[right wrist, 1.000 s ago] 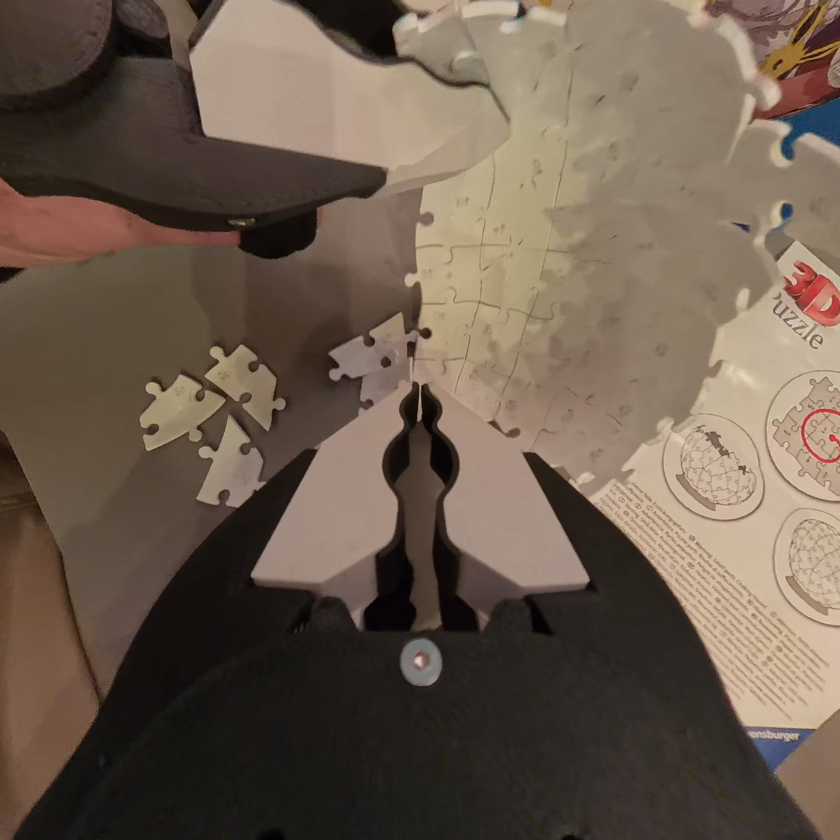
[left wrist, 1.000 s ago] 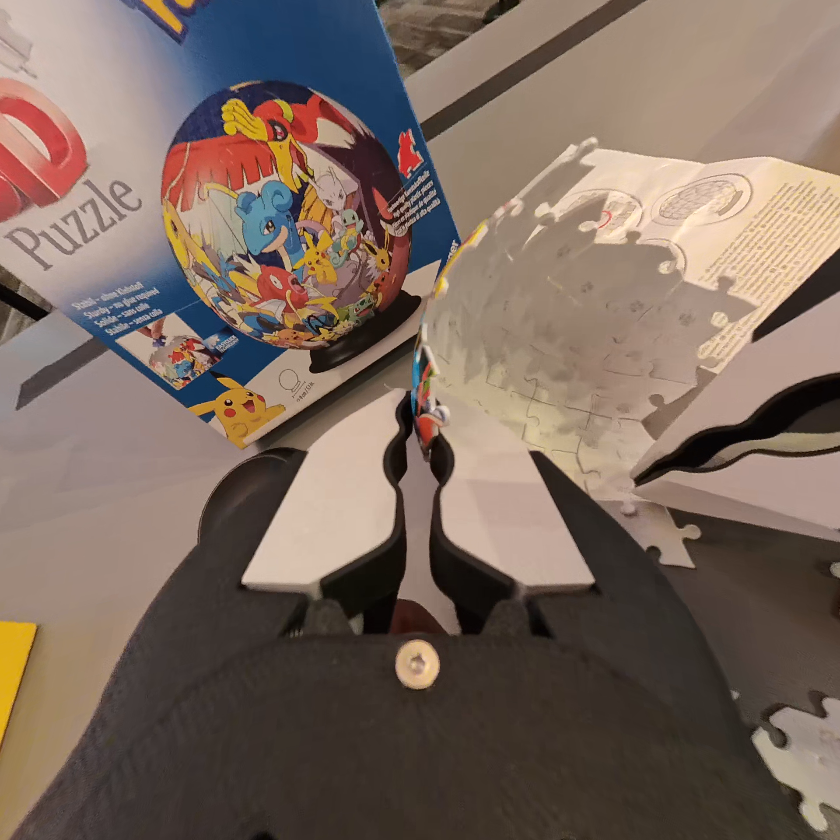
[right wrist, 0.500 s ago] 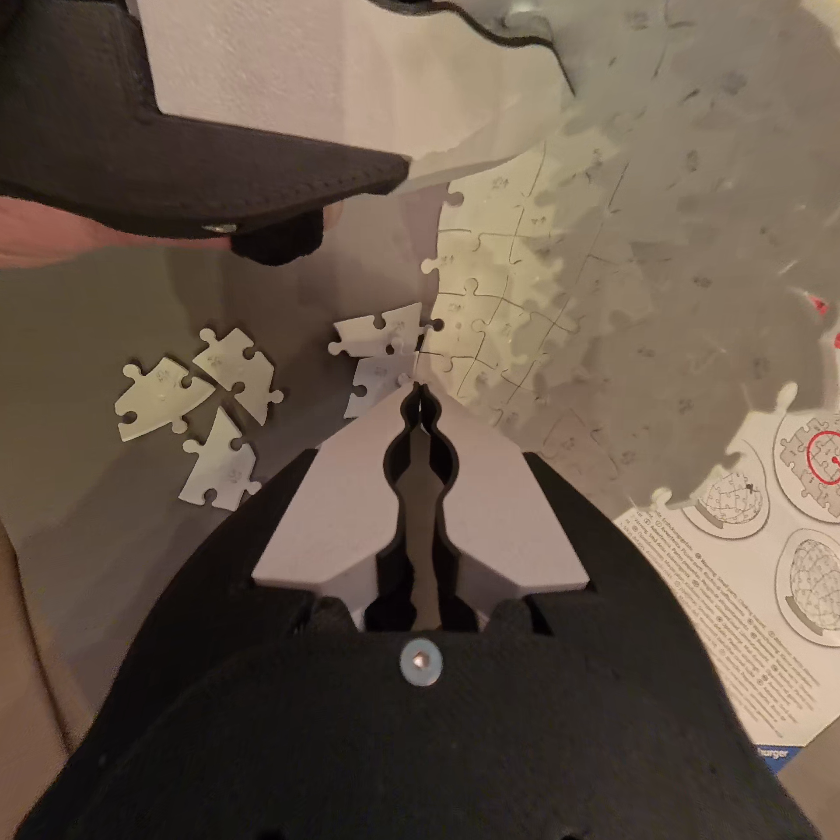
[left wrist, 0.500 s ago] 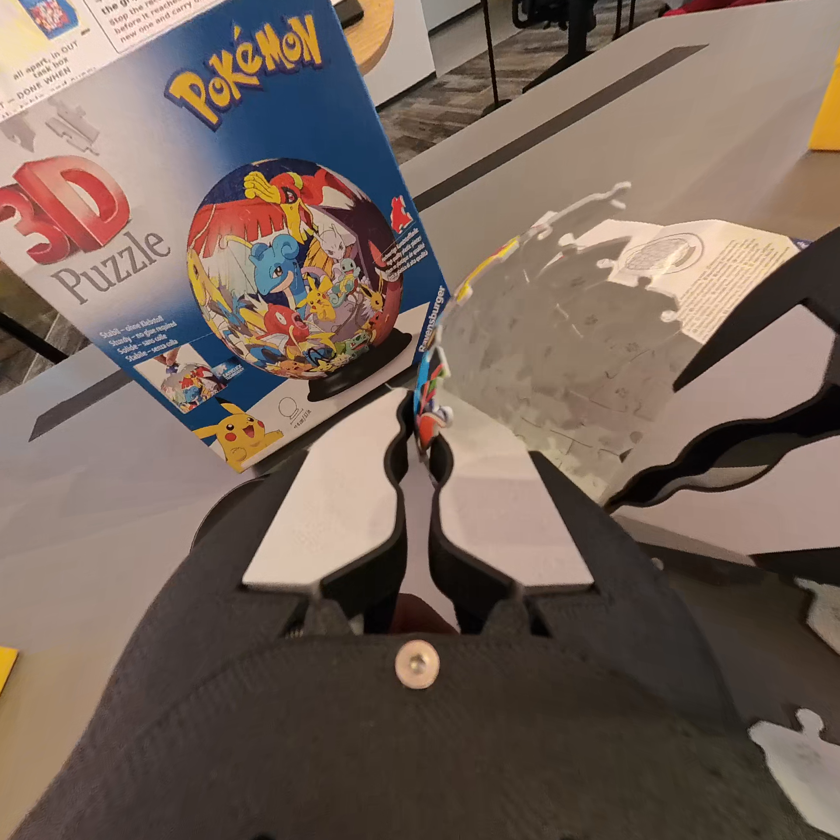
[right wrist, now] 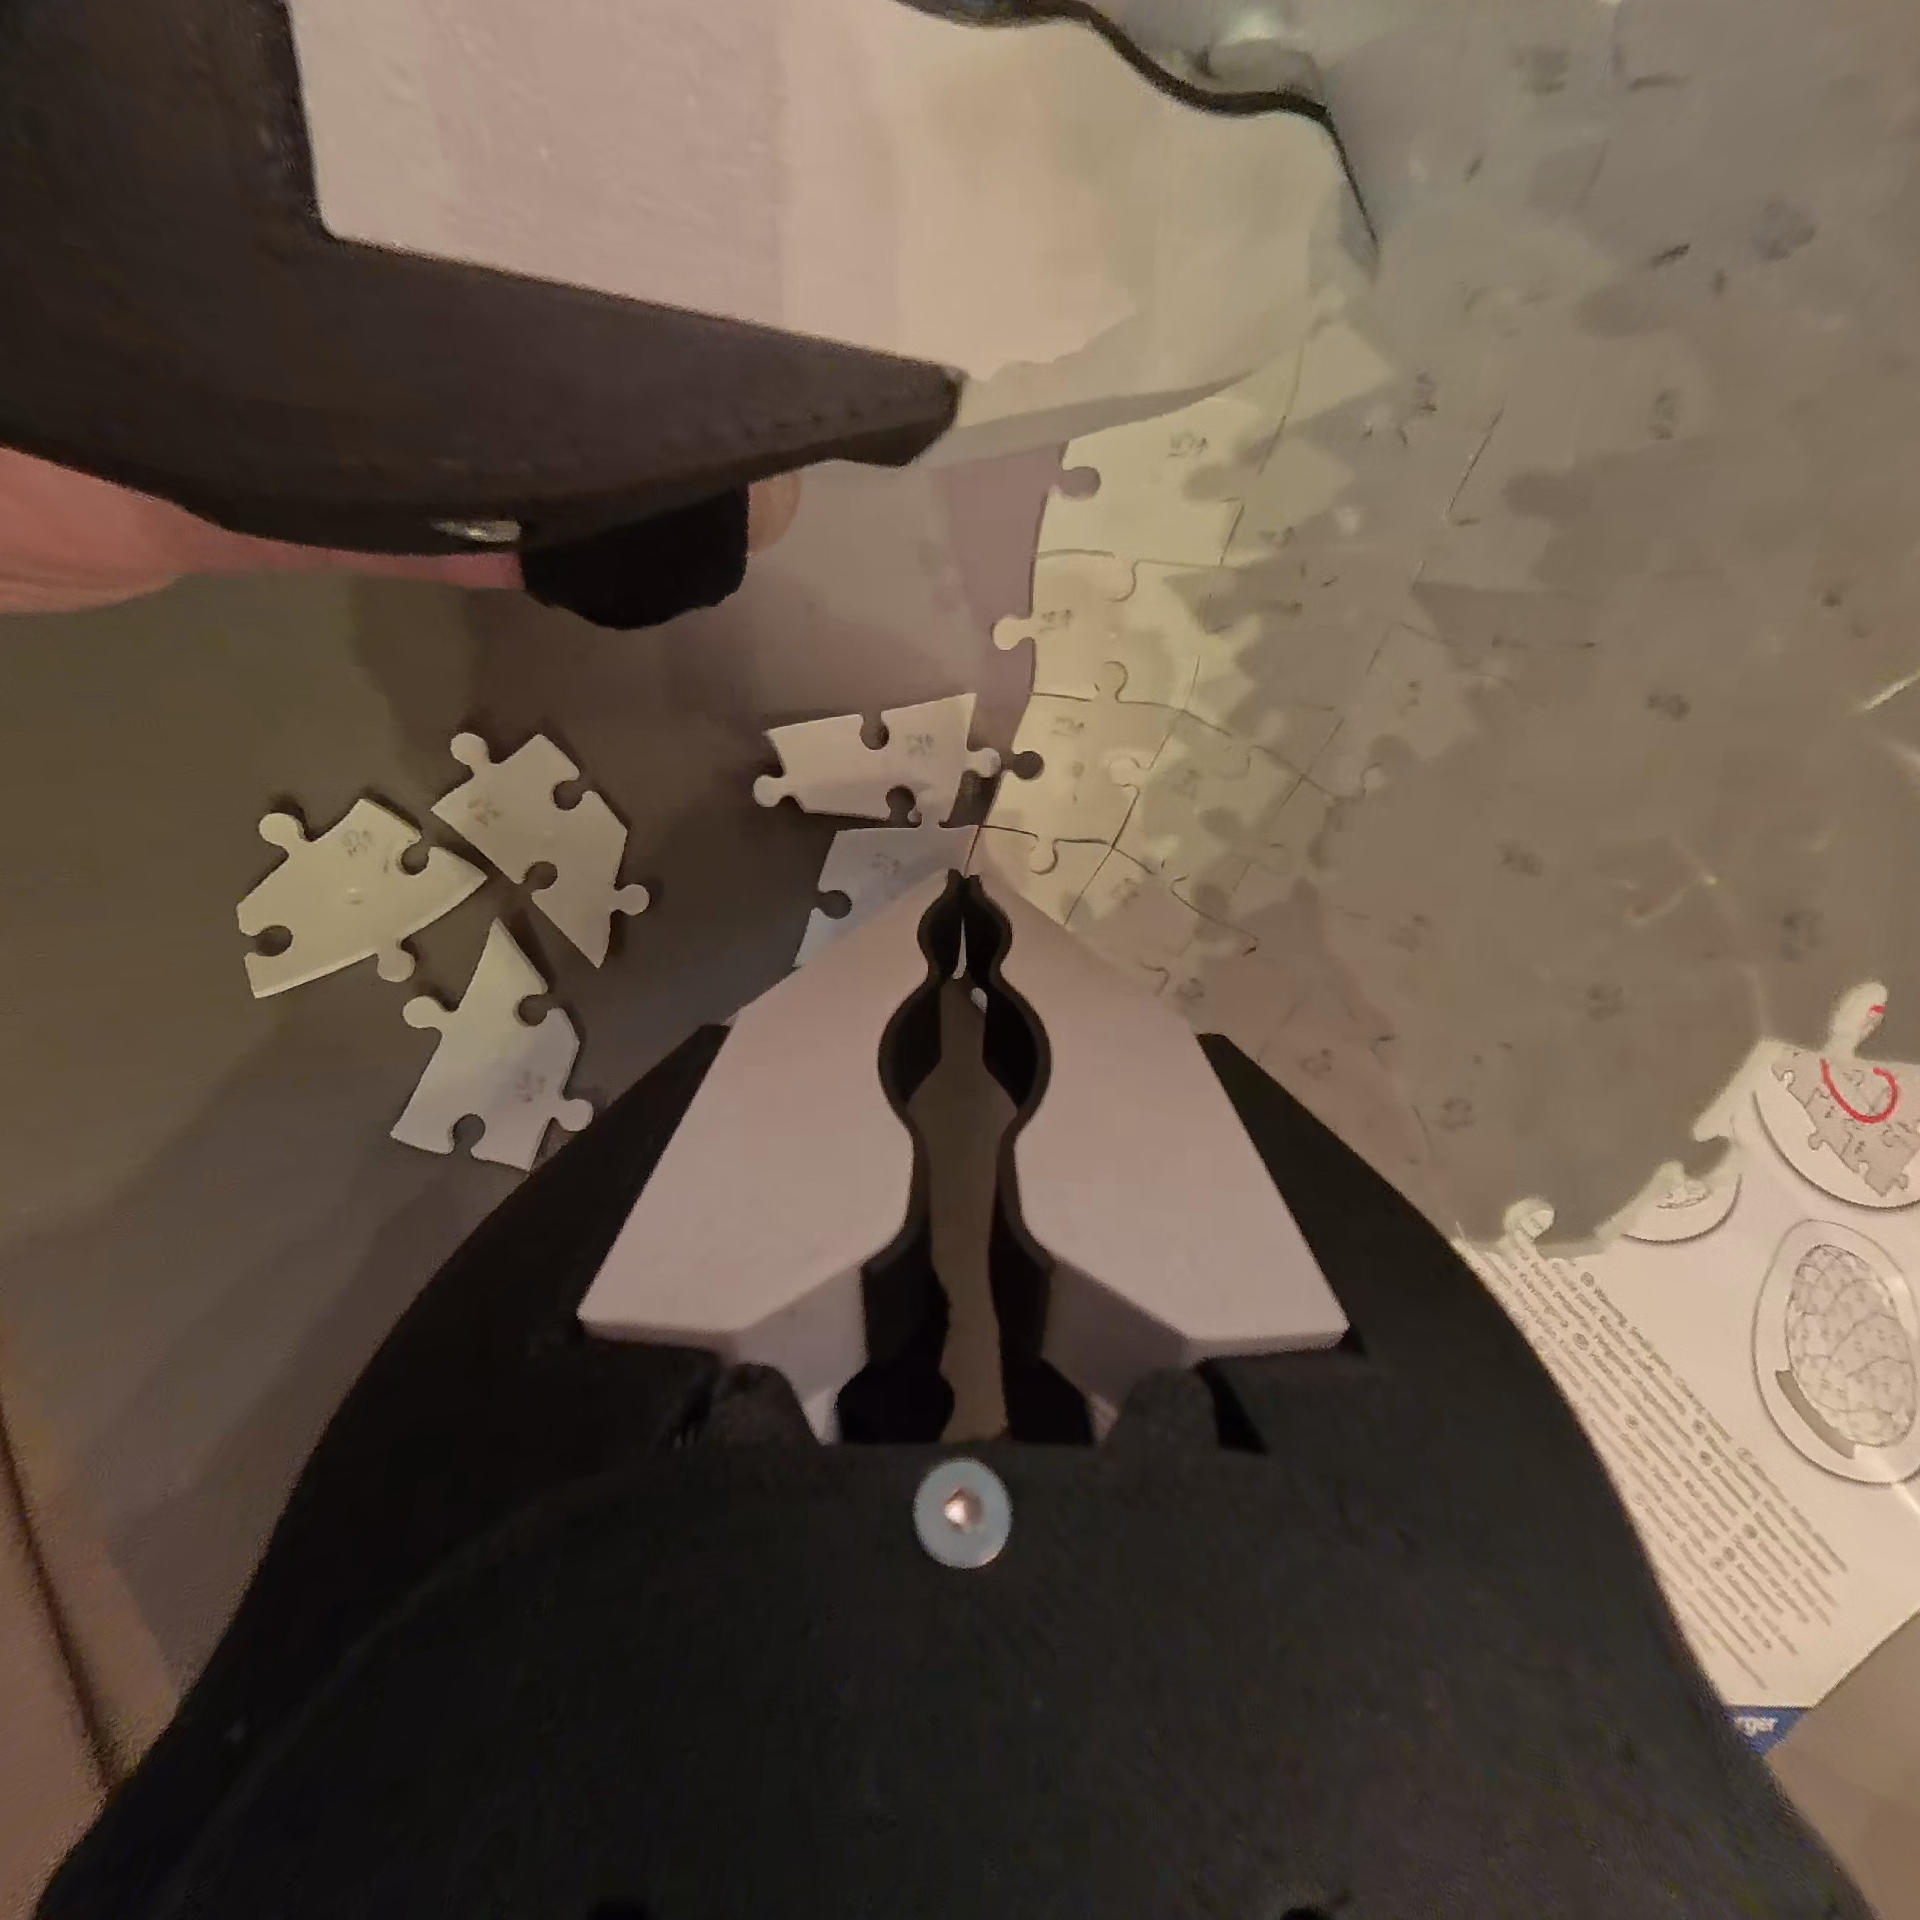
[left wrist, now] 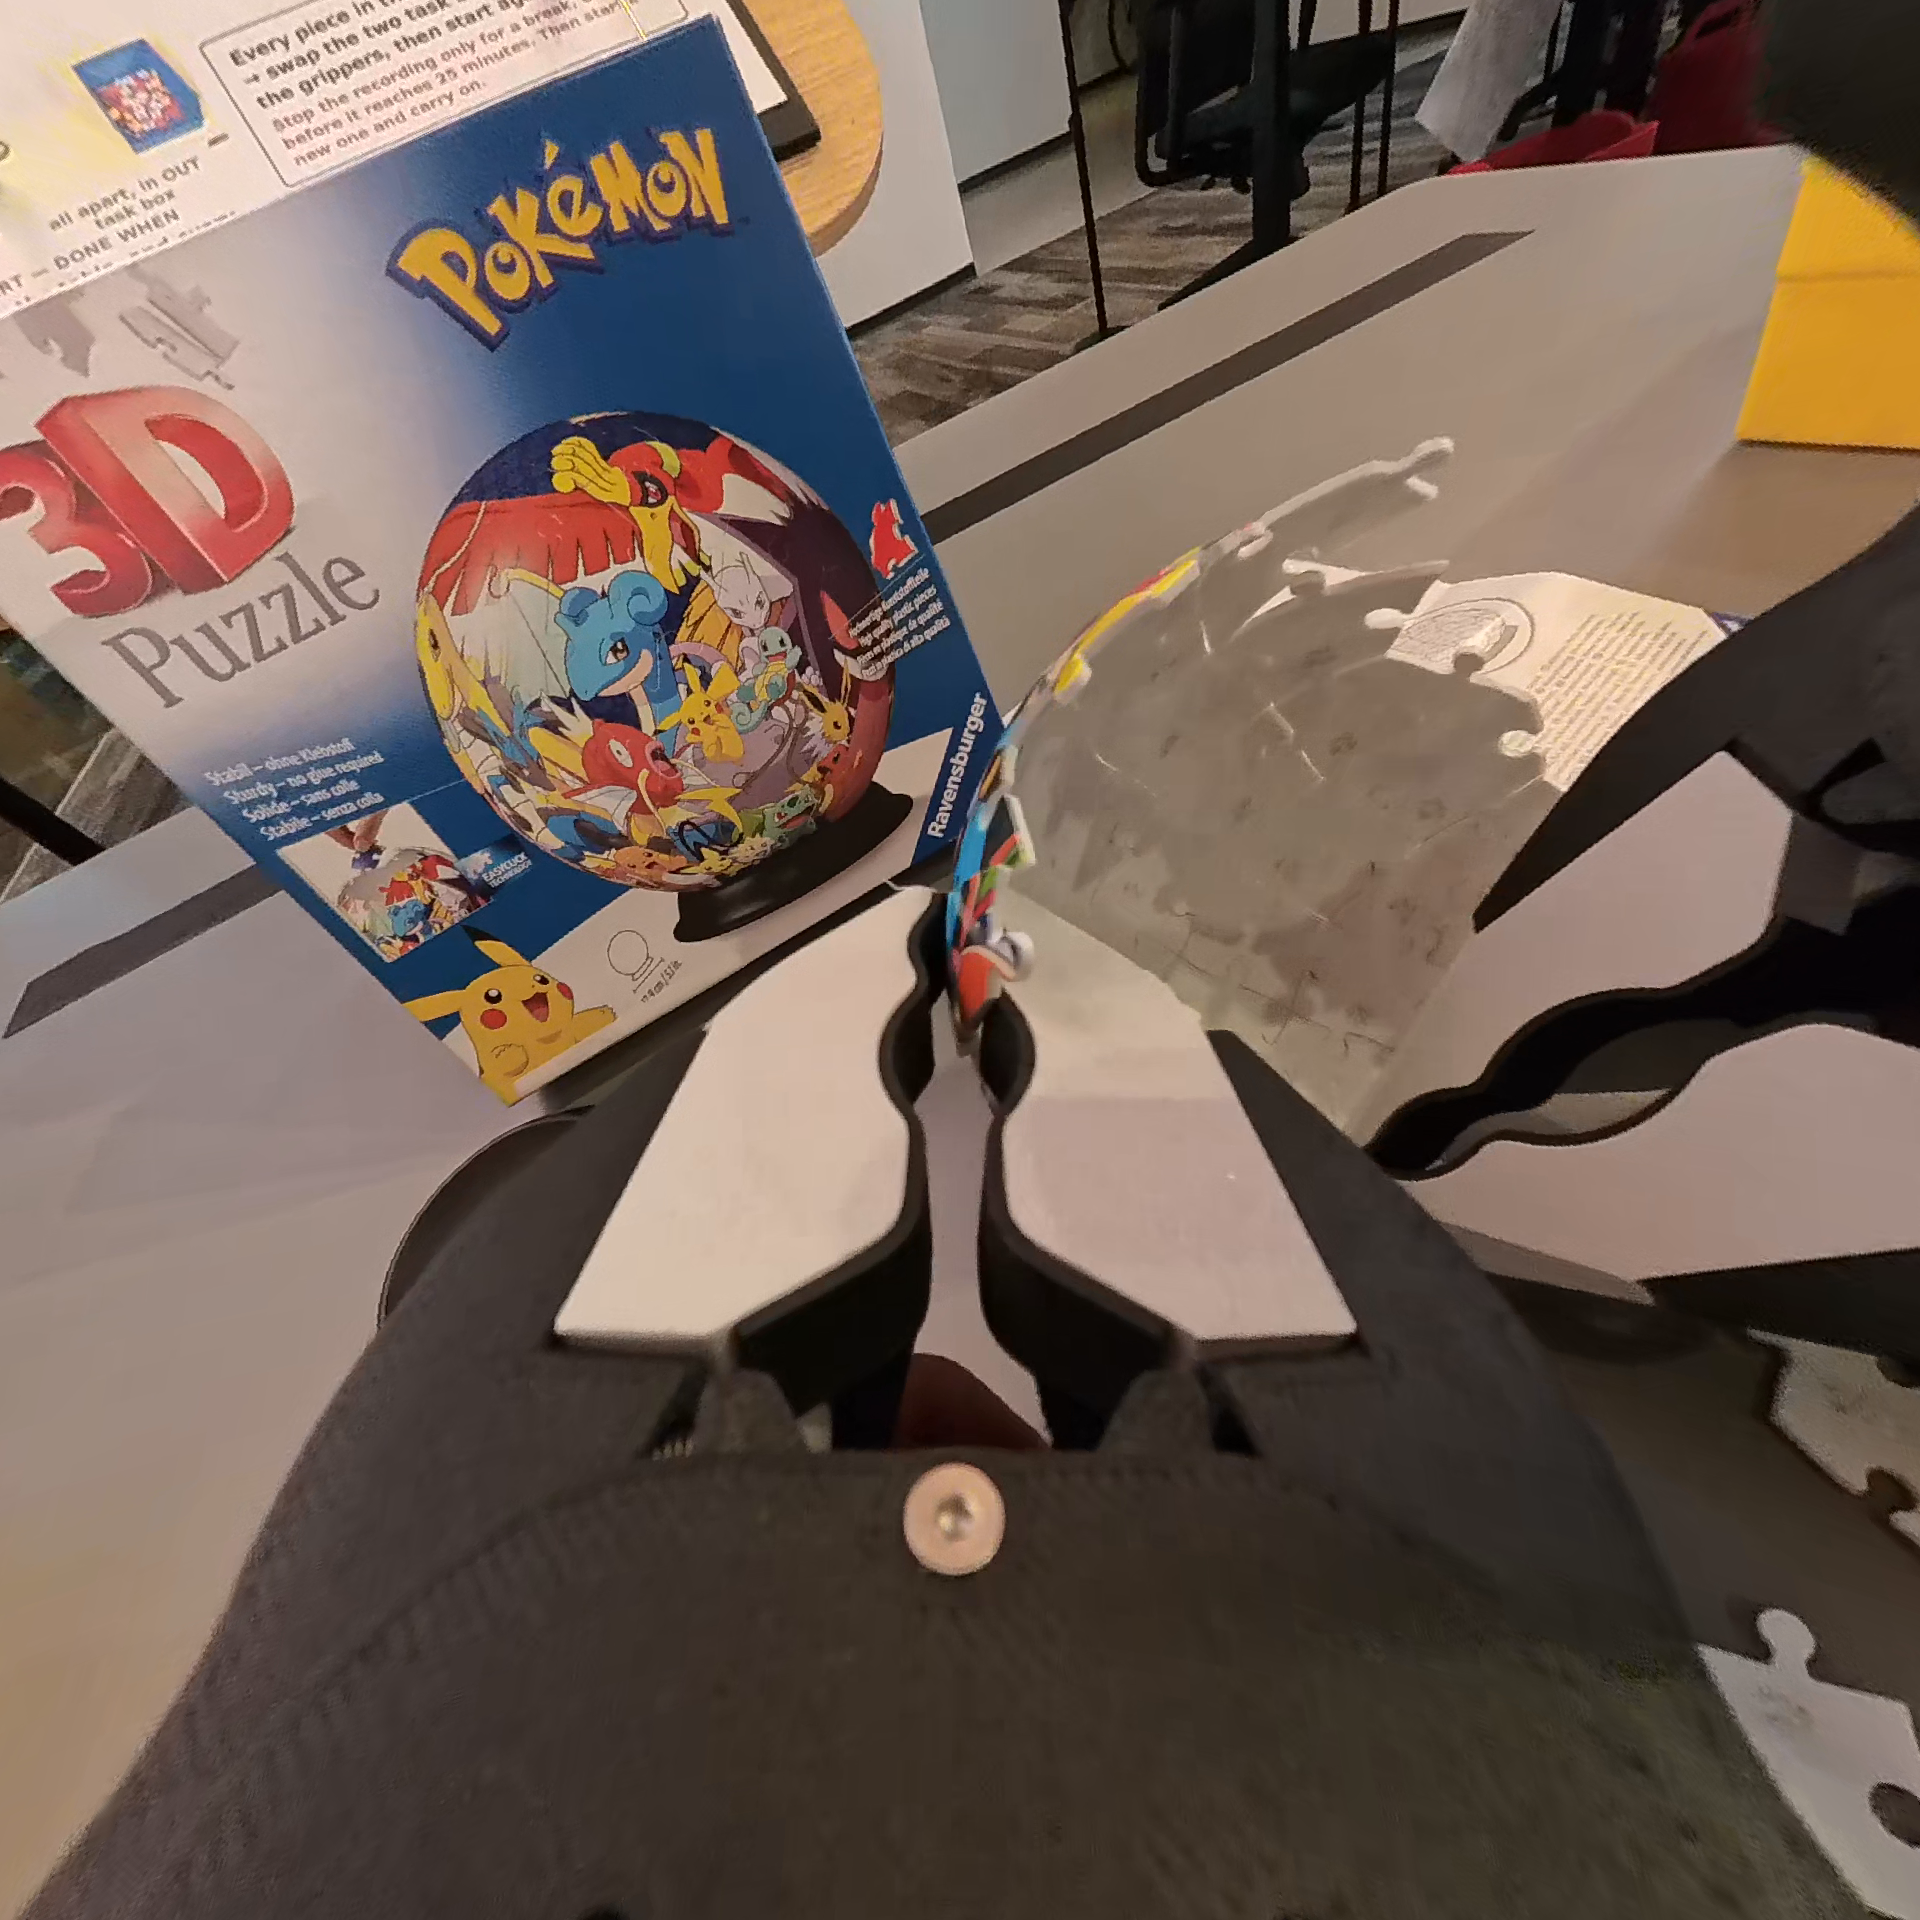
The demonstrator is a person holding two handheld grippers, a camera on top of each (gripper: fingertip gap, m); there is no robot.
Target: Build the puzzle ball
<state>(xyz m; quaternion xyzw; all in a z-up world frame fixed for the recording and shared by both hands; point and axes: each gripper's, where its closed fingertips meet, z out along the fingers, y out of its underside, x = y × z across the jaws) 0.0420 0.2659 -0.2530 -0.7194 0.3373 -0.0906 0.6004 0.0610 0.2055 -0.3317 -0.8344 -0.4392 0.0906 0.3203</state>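
The partly built puzzle ball is a curved shell (left wrist: 1257, 821) with its white inside facing me and its coloured outside showing only along the rim (left wrist: 982, 914). My left gripper (left wrist: 971, 987) is shut on that rim. My right gripper (right wrist: 961, 904) is shut on another edge of the shell (right wrist: 1403, 675). It also shows in the left wrist view (left wrist: 1662, 987), at the shell's right. The left gripper (right wrist: 499, 416) shows at the upper left of the right wrist view. Several loose white pieces (right wrist: 436, 914) lie on the table under the shell, and two joined ones (right wrist: 883, 769) lie beside its edge.
The puzzle box (left wrist: 499, 623) stands upright behind the shell on the left. An instruction sheet (right wrist: 1766, 1371) lies flat under the shell. More loose pieces (left wrist: 1829, 1745) lie at the right. A yellow box (left wrist: 1860, 343) sits far right. A hand (right wrist: 94, 540) holds the left gripper. The gap from one gripper's tips to the other's is roughly 10 cm.
Both grippers stay shut on the shell. The left view has tilted up, showing more of the box. In the right view the shell has come nearer and covers more of the instruction sheet.
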